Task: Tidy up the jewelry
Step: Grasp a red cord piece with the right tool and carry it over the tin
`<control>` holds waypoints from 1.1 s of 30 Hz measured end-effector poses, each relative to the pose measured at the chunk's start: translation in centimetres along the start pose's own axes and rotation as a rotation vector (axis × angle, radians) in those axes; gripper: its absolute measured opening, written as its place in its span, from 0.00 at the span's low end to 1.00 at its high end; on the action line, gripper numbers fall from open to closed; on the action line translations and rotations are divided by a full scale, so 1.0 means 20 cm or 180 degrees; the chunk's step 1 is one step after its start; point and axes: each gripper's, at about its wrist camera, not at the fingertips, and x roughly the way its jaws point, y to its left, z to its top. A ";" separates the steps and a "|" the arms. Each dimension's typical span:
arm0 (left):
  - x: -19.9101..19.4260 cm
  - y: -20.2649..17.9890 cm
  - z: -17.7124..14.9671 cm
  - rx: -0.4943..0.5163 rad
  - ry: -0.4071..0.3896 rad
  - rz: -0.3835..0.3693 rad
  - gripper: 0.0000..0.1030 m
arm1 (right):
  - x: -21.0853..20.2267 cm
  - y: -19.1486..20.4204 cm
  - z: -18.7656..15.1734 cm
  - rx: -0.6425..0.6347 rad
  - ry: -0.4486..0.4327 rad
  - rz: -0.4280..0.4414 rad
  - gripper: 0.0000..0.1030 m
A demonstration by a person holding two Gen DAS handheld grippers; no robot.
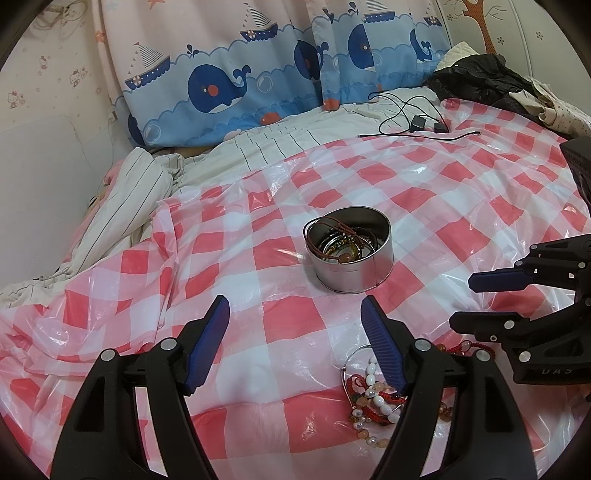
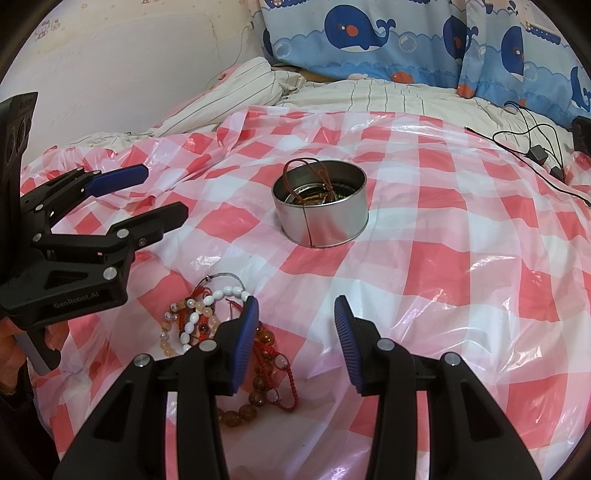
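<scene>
A round metal tin [image 1: 351,275] [image 2: 332,225] stands on the red-and-white checked plastic sheet [image 1: 443,206] [image 2: 461,258]. Inside it lie bracelets and a brown cord that loops over the rim. A loose pile of bead bracelets and red cord [image 1: 373,398] [image 2: 207,321] lies on the sheet nearer to me. My left gripper [image 1: 293,310] [image 2: 164,192] is open and empty, its right finger over the pile's edge. My right gripper [image 2: 295,306] [image 1: 463,300] is open too, with bare sheet between its pads; its left finger overlaps the pile.
Black cables with a charger [image 1: 417,123] [image 2: 535,151] lie at the far edge of the sheet. Whale-print pillows [image 1: 229,92] [image 2: 354,33] and a striped quilt [image 1: 140,184] sit behind. Dark clothes [image 1: 480,77] are heaped at the far right, and a hand [image 2: 7,354] shows at the left edge.
</scene>
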 end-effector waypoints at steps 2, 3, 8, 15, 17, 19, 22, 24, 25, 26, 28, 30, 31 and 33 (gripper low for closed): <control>0.00 0.00 0.00 0.0000 0.0001 -0.0001 0.68 | 0.00 0.00 0.00 0.0003 0.0000 -0.0001 0.41; 0.00 0.00 0.00 0.0001 0.0001 0.0001 0.68 | 0.00 0.00 0.00 0.0002 0.0001 0.0000 0.41; 0.00 0.00 0.00 0.0011 0.0024 0.0015 0.70 | 0.00 0.00 0.00 -0.0004 0.0003 -0.0003 0.41; 0.06 0.10 -0.02 -0.0076 0.0225 0.0128 0.72 | 0.00 0.00 0.00 0.0008 -0.0050 -0.0031 0.41; 0.09 0.16 -0.03 -0.0205 0.0260 0.0112 0.72 | -0.02 0.00 0.02 -0.0020 -0.0143 -0.0087 0.41; 0.10 0.21 -0.04 -0.0347 0.0282 0.0063 0.73 | -0.02 -0.01 0.07 0.0007 -0.0218 -0.0064 0.41; 0.12 0.24 -0.05 -0.0441 0.0314 0.0010 0.73 | -0.02 -0.03 0.13 0.0092 -0.0286 -0.0001 0.42; 0.13 0.24 -0.06 -0.0422 0.0322 0.0014 0.73 | 0.00 -0.03 0.16 0.0065 -0.0303 -0.0042 0.42; 0.13 0.24 -0.06 -0.0416 0.0321 0.0005 0.73 | 0.02 -0.02 0.19 0.0013 -0.0322 -0.0074 0.42; 0.13 0.23 -0.05 -0.0407 0.0320 -0.0001 0.74 | 0.03 -0.02 0.23 -0.0013 -0.0348 -0.0065 0.42; 0.14 0.22 -0.06 -0.0385 0.0327 0.0001 0.74 | 0.09 -0.01 0.33 -0.0044 -0.0388 -0.0006 0.42; 0.14 0.22 -0.06 -0.0381 0.0334 0.0007 0.75 | 0.19 0.00 0.44 -0.0096 -0.0331 0.0054 0.42; 0.14 0.22 -0.06 -0.0392 0.0336 0.0004 0.75 | 0.24 0.00 0.48 -0.0109 -0.0307 0.0050 0.42; 0.14 0.23 -0.06 -0.0397 0.0335 0.0004 0.75 | 0.39 -0.01 0.58 -0.0081 -0.0117 0.0056 0.42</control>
